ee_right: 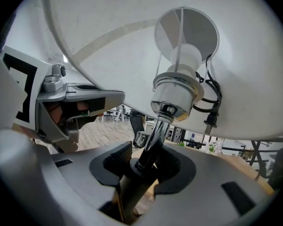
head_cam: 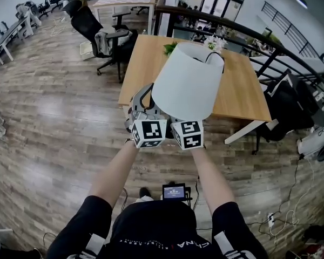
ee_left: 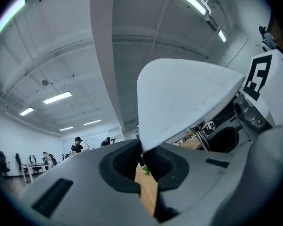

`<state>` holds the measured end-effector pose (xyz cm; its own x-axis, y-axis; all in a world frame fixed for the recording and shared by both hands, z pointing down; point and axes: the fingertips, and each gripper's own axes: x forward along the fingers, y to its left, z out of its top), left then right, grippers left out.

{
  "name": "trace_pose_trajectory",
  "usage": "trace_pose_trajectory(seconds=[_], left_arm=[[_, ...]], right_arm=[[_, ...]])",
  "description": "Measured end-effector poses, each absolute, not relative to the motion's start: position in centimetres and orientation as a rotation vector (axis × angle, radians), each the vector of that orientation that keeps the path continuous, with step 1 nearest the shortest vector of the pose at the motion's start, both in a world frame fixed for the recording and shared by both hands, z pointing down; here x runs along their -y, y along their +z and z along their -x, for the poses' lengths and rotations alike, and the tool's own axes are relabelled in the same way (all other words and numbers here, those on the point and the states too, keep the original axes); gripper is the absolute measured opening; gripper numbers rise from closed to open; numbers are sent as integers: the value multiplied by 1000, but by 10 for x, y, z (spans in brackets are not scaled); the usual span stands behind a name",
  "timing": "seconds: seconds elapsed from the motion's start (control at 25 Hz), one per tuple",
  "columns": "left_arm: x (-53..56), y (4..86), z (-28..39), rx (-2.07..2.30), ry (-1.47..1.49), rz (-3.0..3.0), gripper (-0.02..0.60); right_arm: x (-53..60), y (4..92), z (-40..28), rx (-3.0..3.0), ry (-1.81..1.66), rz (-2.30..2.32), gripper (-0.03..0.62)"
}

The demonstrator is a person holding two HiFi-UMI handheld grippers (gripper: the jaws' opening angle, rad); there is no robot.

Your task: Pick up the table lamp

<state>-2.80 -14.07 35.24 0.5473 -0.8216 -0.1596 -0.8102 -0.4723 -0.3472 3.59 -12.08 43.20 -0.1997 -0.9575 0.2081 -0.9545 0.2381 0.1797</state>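
Note:
The table lamp is held up in front of me over the wooden floor, its white shade (head_cam: 189,80) tilted toward the table. In the left gripper view, my left gripper (ee_left: 142,160) is shut on the lower rim of the shade (ee_left: 184,98), which is pinched between the pads. In the right gripper view, my right gripper (ee_right: 144,161) is shut on the dark stem (ee_right: 156,132) just below the chrome socket (ee_right: 175,89). A black cord with a plug (ee_right: 210,119) hangs inside the shade. In the head view the two marker cubes (head_cam: 148,133) (head_cam: 188,135) sit side by side under the shade, and the fingertips are hidden.
A wooden table (head_cam: 243,93) stands just beyond the lamp, with a green plant (head_cam: 170,48) at its far edge. Black office chairs (head_cam: 97,31) stand at the left, a black railing (head_cam: 248,34) runs behind, and a dark chair (head_cam: 289,104) and floor cables (head_cam: 281,217) are on the right.

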Motion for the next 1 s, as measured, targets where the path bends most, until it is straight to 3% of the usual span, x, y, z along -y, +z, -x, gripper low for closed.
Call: trace_pose_trajectory(seconds=[1.0], left_arm=[[115,337,-52,-1375,-68,2350,31]], right_arm=[[100,415,-116,2291,-56,-1737,164]])
